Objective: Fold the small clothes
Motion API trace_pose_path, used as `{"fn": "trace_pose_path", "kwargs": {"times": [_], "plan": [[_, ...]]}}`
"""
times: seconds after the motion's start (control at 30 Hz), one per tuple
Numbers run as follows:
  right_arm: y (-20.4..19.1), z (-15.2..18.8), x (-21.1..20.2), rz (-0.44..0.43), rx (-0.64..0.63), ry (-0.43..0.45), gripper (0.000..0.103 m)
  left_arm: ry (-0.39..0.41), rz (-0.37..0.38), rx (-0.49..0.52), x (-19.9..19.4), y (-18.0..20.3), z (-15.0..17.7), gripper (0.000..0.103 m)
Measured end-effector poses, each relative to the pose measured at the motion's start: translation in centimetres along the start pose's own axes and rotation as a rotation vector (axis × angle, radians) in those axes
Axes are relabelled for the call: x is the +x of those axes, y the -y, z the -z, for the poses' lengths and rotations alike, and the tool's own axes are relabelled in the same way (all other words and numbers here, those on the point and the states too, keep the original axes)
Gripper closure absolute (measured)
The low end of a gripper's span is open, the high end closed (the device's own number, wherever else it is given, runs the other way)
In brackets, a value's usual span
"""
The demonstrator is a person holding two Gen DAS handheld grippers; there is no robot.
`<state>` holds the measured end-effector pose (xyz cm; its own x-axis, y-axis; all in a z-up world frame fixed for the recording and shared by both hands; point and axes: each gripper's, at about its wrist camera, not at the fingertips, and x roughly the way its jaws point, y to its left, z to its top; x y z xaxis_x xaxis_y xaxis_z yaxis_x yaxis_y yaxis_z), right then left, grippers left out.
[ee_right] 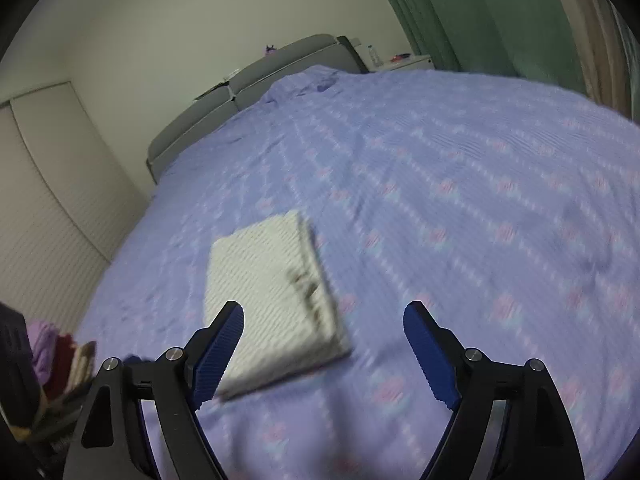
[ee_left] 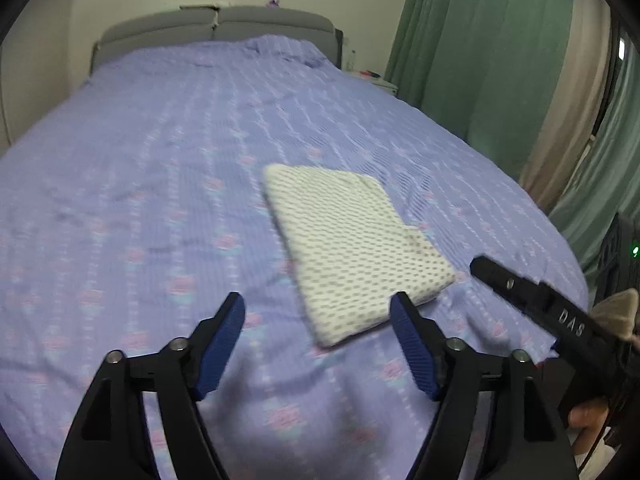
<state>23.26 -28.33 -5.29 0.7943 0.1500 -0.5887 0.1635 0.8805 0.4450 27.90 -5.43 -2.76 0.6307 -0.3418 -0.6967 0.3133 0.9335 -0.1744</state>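
Observation:
A small white garment with grey dots (ee_left: 348, 248) lies folded into a flat rectangle on the purple patterned bedcover (ee_left: 140, 168). My left gripper (ee_left: 318, 300) hovers open over the garment's near edge, blue pads wide apart and holding nothing. A black finger (ee_left: 508, 283) of the right gripper reaches in from the right, close to the garment's near right corner. In the right wrist view the folded garment (ee_right: 260, 292) lies ahead and to the left on the bedcover (ee_right: 480, 220). My right gripper (ee_right: 325, 308) is open and empty above the garment's right edge.
A grey headboard (ee_left: 216, 26) stands at the far end of the bed. Green curtains (ee_left: 480, 60) hang along the right side, with a white nightstand (ee_left: 380, 80) beside them. A pile of coloured clothes (ee_right: 60, 352) sits off the bed's left edge by a white slatted door (ee_right: 40, 200).

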Motion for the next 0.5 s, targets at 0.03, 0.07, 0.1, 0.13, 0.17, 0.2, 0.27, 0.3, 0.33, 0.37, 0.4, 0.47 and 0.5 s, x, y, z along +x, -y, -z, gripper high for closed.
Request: {"fn": "trace_pose_path", "kwargs": {"times": [0.03,0.07,0.1,0.13,0.17,0.2,0.27,0.3,0.33,0.37,0.4,0.47,0.5], "plan": [[-0.2,0.7,0.2,-0.026,0.02,-0.011,0.018,0.009,-0.011,0.009,-0.7,-0.3,0.3,0.02],[-0.4,1.4,0.6,-0.048,0.047,-0.029,0.017,0.013,-0.018,0.016,-1.1,-0.5,0.5,0.019],[-0.5,2.0,1.2,-0.072,0.076,-0.047,0.017,0.016,-0.025,0.022,-1.3,-0.8,0.6,0.019],[-0.6,2.6,1.6,-0.092,0.097,-0.064,0.017,0.017,-0.043,0.033,-1.6,-1.1,0.9,0.019],[-0.6,3.0,2.2,-0.122,0.123,-0.081,0.017,0.017,-0.053,0.04,-1.6,-1.1,1.0,0.019],[-0.5,3.5,2.6,-0.144,0.145,-0.089,0.017,0.016,-0.067,0.051,-1.7,-1.2,1.2,0.019],[-0.4,4.1,3.9,-0.165,0.198,-0.105,0.017,0.017,-0.082,0.07,-1.7,-1.3,1.4,0.019],[-0.3,4.3,4.4,-0.177,0.221,-0.108,0.017,0.014,-0.086,0.075,-1.8,-1.4,1.5,0.019],[-0.1,4.4,5.0,-0.184,0.249,-0.117,0.017,0.013,-0.086,0.079,-1.7,-1.4,1.4,0.019],[0.1,4.6,5.6,-0.185,0.278,-0.129,0.017,0.014,-0.085,0.083,-1.8,-1.3,1.5,0.019],[0.2,4.6,6.0,-0.191,0.296,-0.133,0.017,0.016,-0.084,0.086,-1.7,-1.2,1.4,0.019],[0.3,4.7,6.7,-0.187,0.303,-0.135,0.017,0.016,-0.081,0.088,-1.7,-1.2,1.4,0.018],[0.4,4.7,7.0,-0.185,0.308,-0.135,0.017,0.014,-0.08,0.089,-1.6,-1.2,1.4,0.018]]}}
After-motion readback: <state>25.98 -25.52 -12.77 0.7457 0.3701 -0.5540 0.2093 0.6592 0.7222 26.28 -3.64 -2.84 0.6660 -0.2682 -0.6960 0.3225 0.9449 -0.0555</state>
